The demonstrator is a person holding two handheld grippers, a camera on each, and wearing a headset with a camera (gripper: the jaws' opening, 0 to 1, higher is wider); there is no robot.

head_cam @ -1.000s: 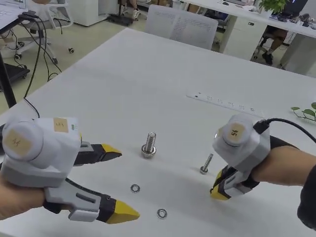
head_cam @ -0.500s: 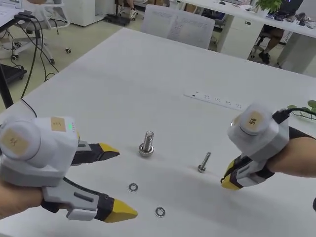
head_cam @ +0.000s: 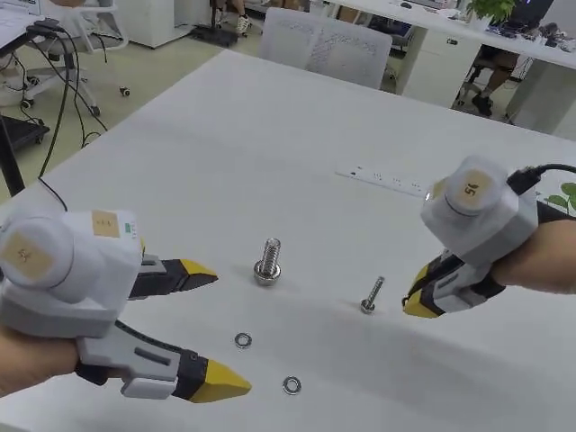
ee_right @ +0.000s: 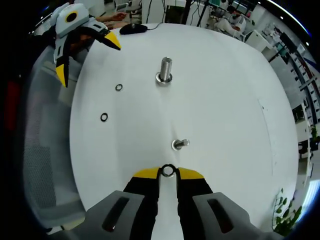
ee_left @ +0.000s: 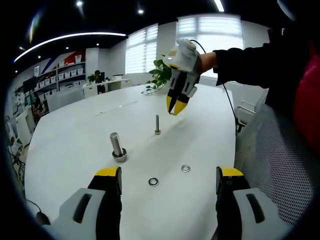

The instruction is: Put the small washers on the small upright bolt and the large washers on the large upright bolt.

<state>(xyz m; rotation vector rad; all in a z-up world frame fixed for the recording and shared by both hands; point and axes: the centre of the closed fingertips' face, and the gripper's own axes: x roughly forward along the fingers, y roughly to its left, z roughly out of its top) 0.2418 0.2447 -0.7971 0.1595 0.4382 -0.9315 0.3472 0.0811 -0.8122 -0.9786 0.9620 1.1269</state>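
The large upright bolt (head_cam: 267, 261) (ee_left: 117, 146) (ee_right: 165, 70) stands mid-table, and the thin small bolt (head_cam: 371, 295) (ee_left: 157, 125) (ee_right: 180, 144) to its right. Two washers lie loose in front of them, one (head_cam: 243, 340) (ee_left: 153, 181) (ee_right: 119, 87) nearer the large bolt and one (head_cam: 292, 385) (ee_left: 185, 168) (ee_right: 104, 117) nearer me. My left gripper (head_cam: 211, 328) (ee_left: 169, 172) is open, hovering left of the loose washers. Just right of the small bolt, my right gripper (head_cam: 421, 304) (ee_right: 168, 172) is shut on a small washer (ee_right: 168, 171) at its tips, held above the table.
A white power strip (head_cam: 391, 183) lies on the table beyond the bolts. A grey chair (head_cam: 328, 45) stands at the far table edge. Plant leaves (head_cam: 565, 200) reach in at the right. Cables and desks stand on the floor to the left.
My right gripper has lifted off the table beside the small bolt and drifted up and right. The left gripper, bolts and loose washers stay put.
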